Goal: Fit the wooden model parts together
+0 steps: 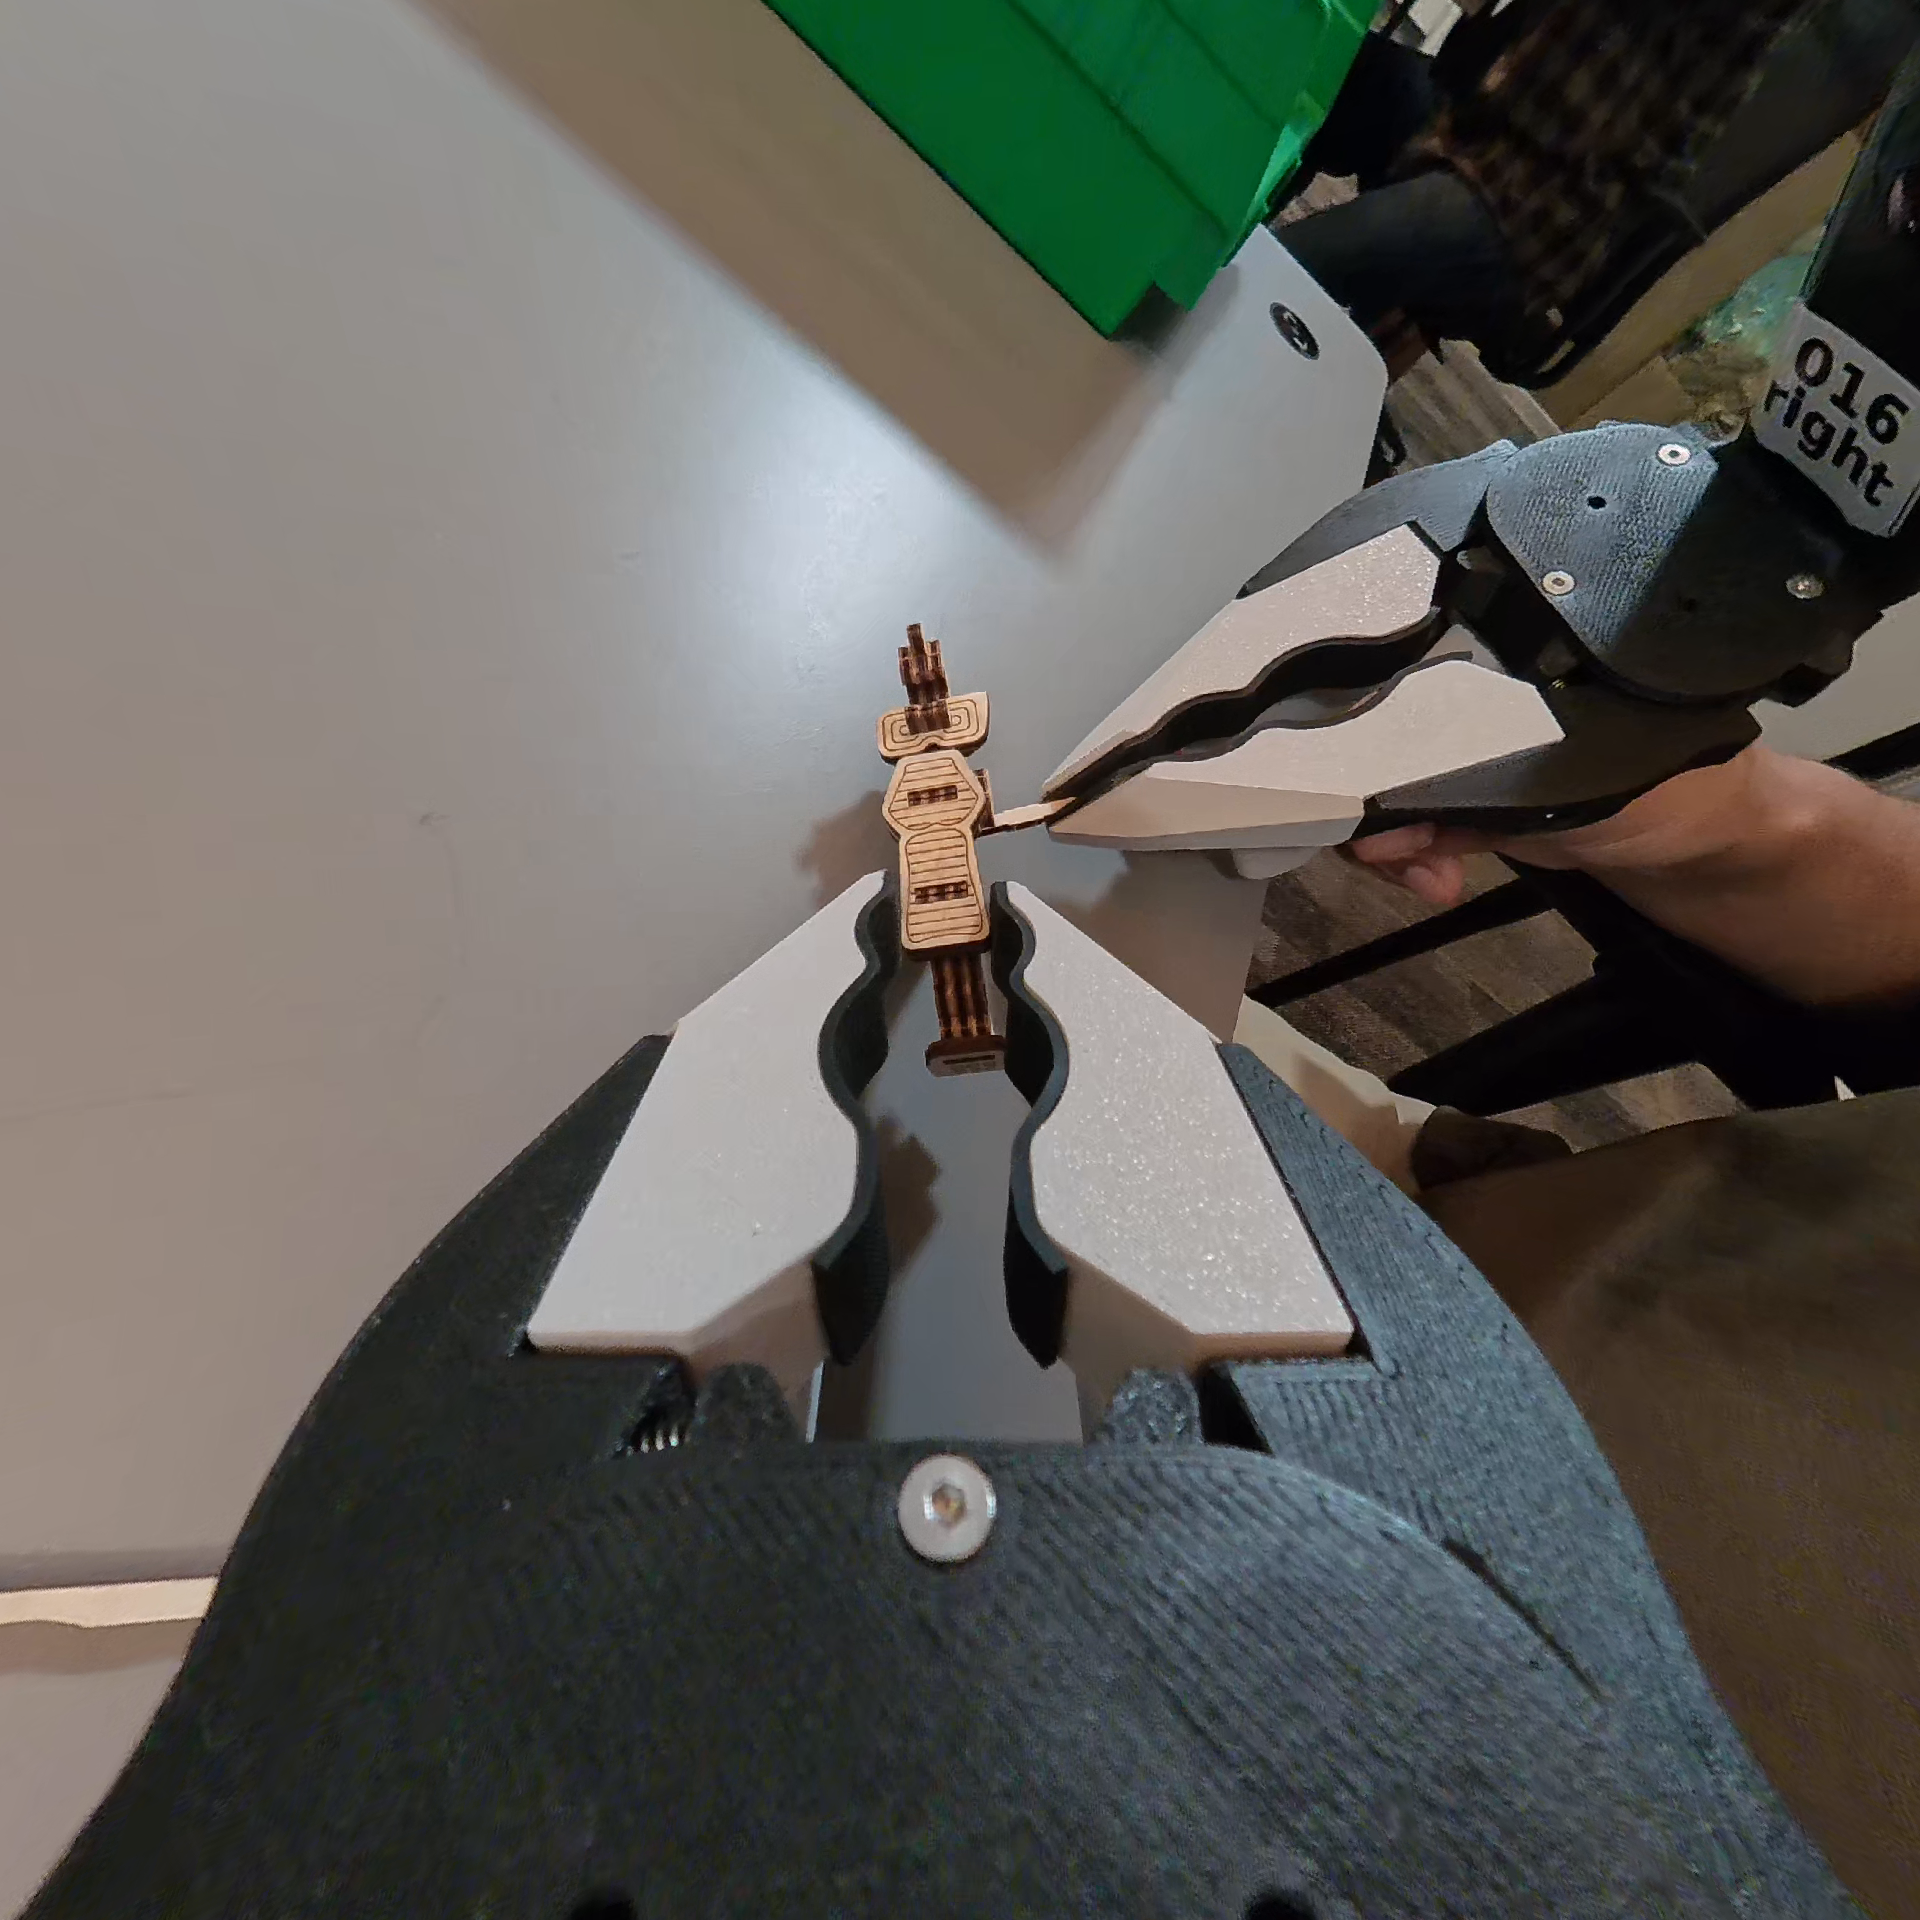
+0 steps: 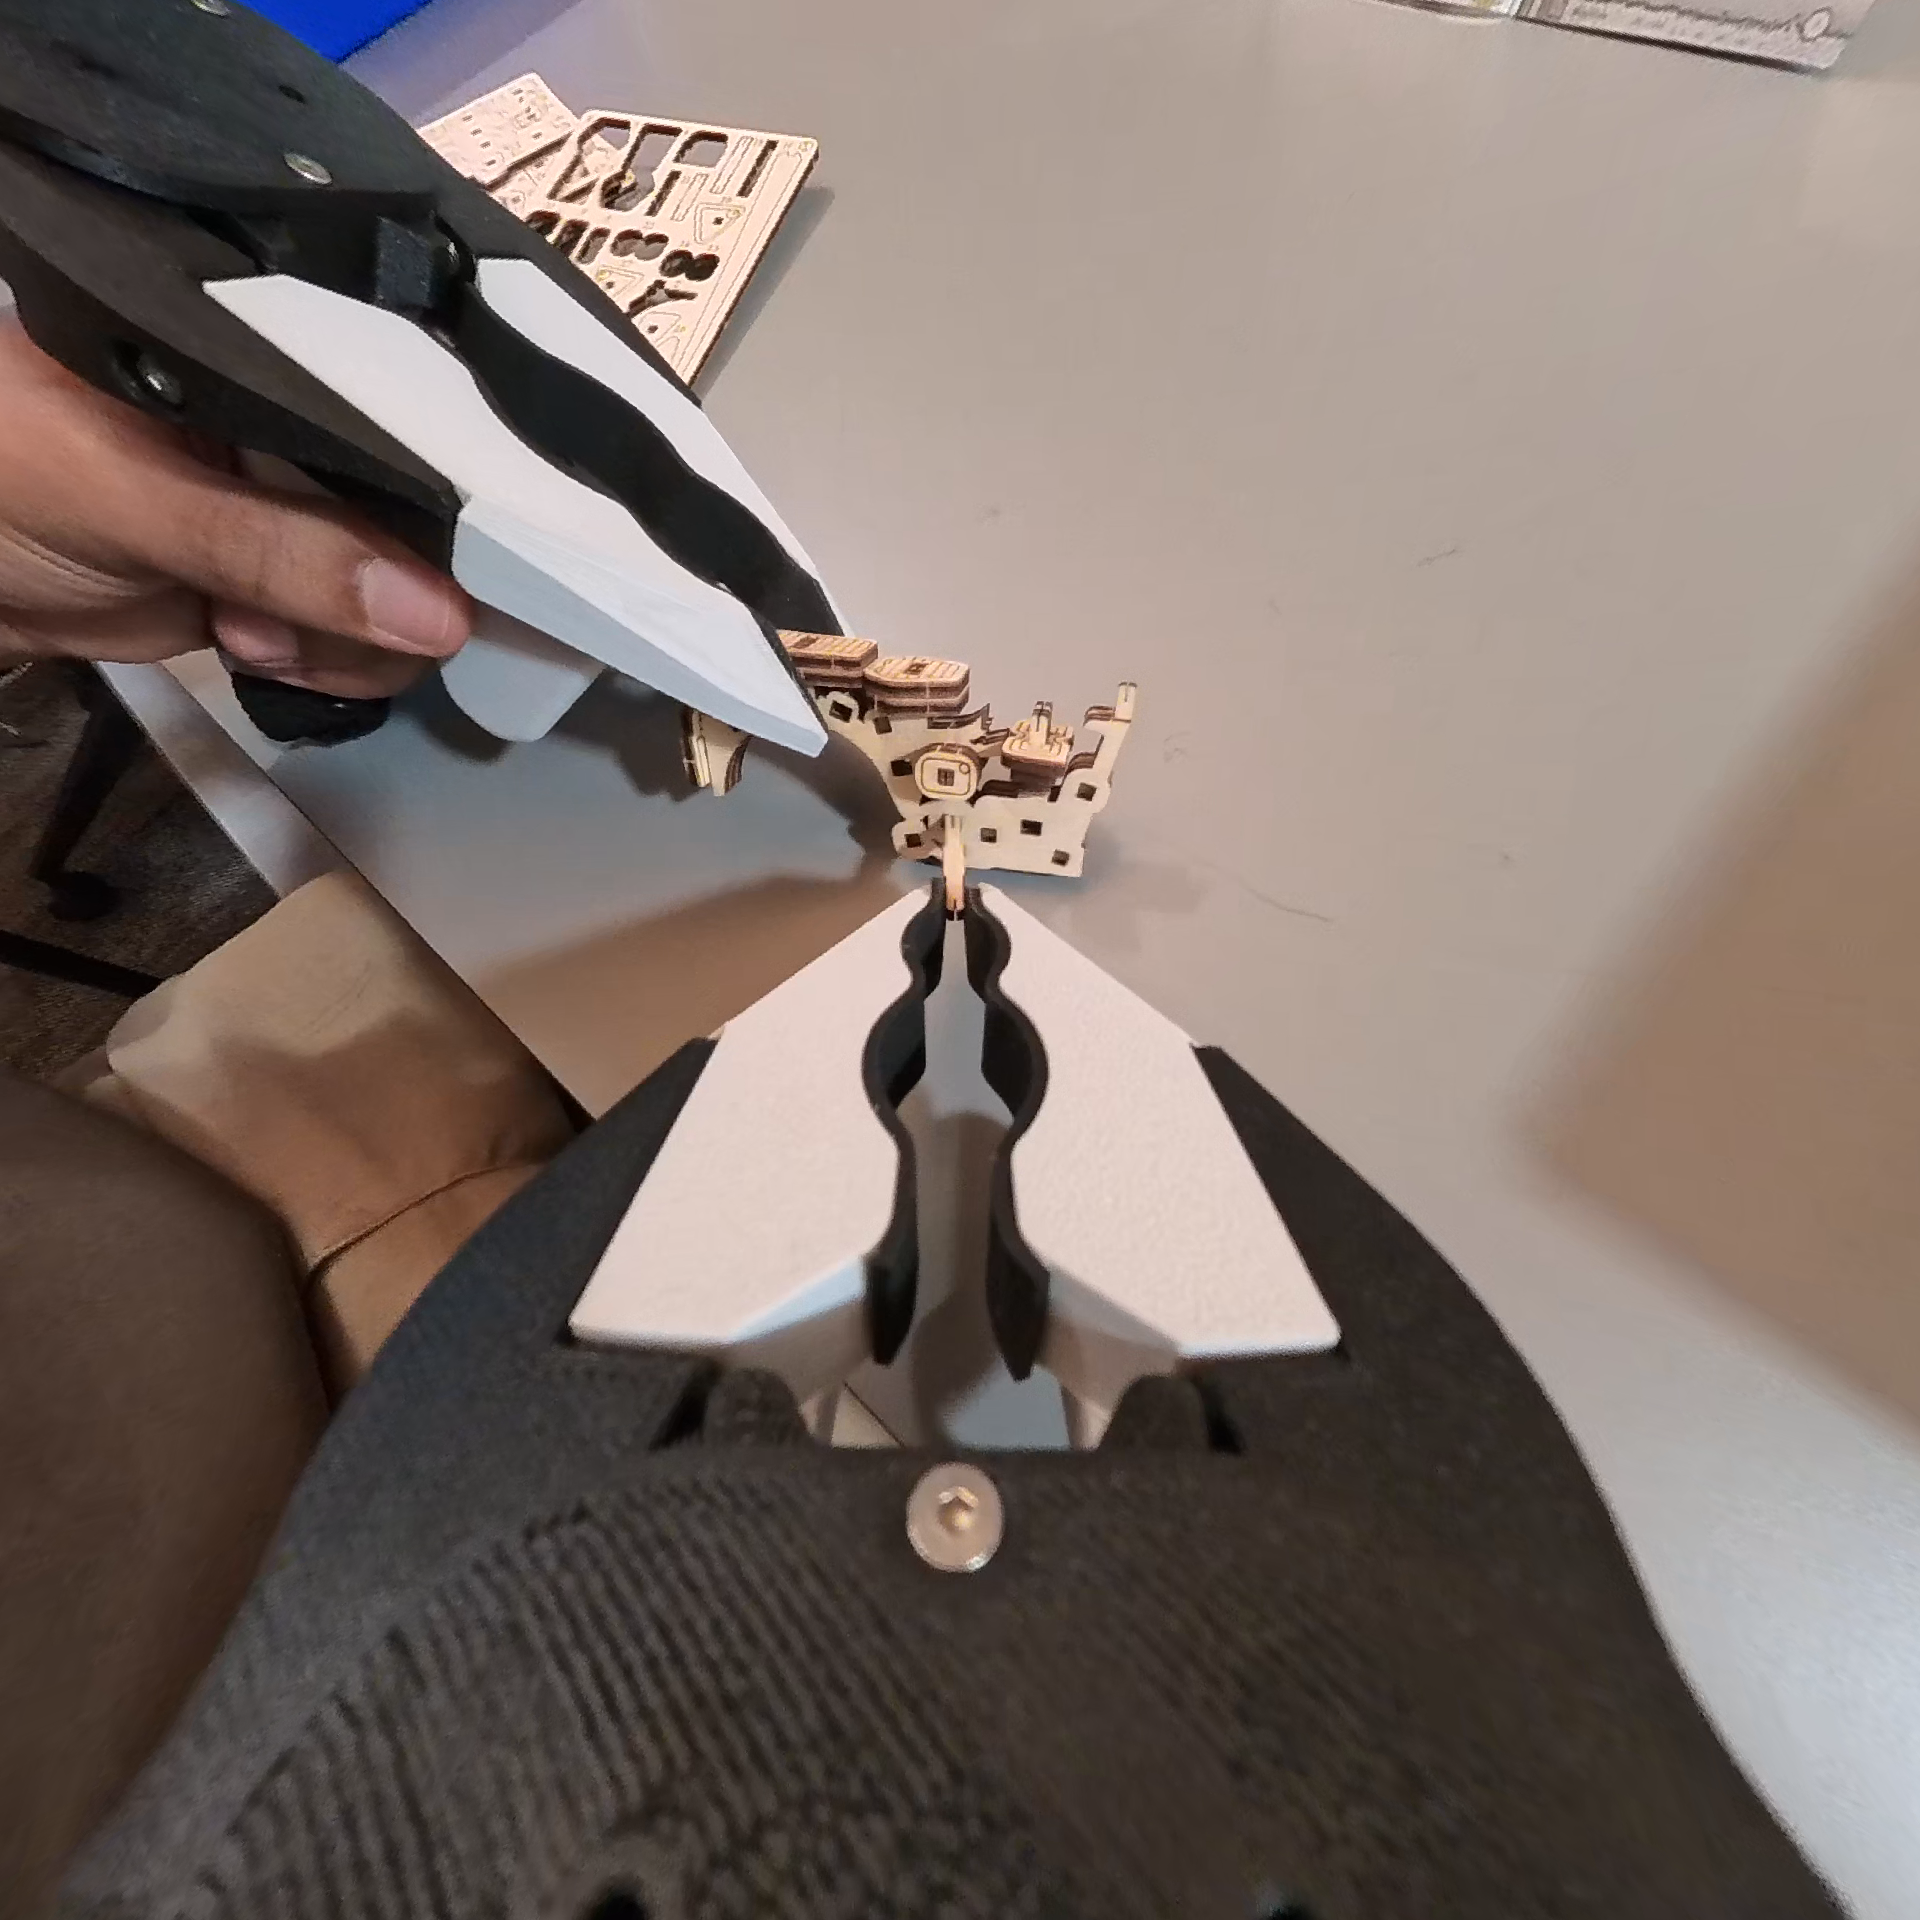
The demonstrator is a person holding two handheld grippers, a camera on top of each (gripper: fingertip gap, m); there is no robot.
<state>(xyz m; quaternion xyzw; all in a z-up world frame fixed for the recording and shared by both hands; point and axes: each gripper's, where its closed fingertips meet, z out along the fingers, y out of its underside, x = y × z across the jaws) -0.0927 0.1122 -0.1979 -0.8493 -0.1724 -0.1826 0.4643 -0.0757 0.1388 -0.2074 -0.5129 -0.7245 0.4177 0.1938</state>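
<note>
A small laser-cut wooden model (image 1: pixel 935 800) is held above the grey table (image 1: pixel 364 623). My left gripper (image 1: pixel 943 894) is shut on the model's near end, with the model standing out past the fingertips. In the right wrist view the left gripper (image 2: pixel 805 675) comes in from the upper left and covers part of the model (image 2: pixel 997 779). My right gripper (image 2: pixel 951 899) is shut on a thin small wooden piece (image 2: pixel 951 868), whose far end touches the model's side. In the left wrist view the right gripper (image 1: pixel 1055 805) comes from the right with that piece (image 1: pixel 1023 818) against the model.
A wooden parts sheet (image 2: pixel 644 208) with cut-out holes lies on the table behind the left gripper. A green bin (image 1: pixel 1091 135) stands at the far table edge. Printed paper (image 2: pixel 1683 21) lies at the far right. A blurred brown shape (image 2: pixel 1714 935) is on the right. Hands hold both grippers. Spacing between my two grippers at the tips: around 4 cm.
</note>
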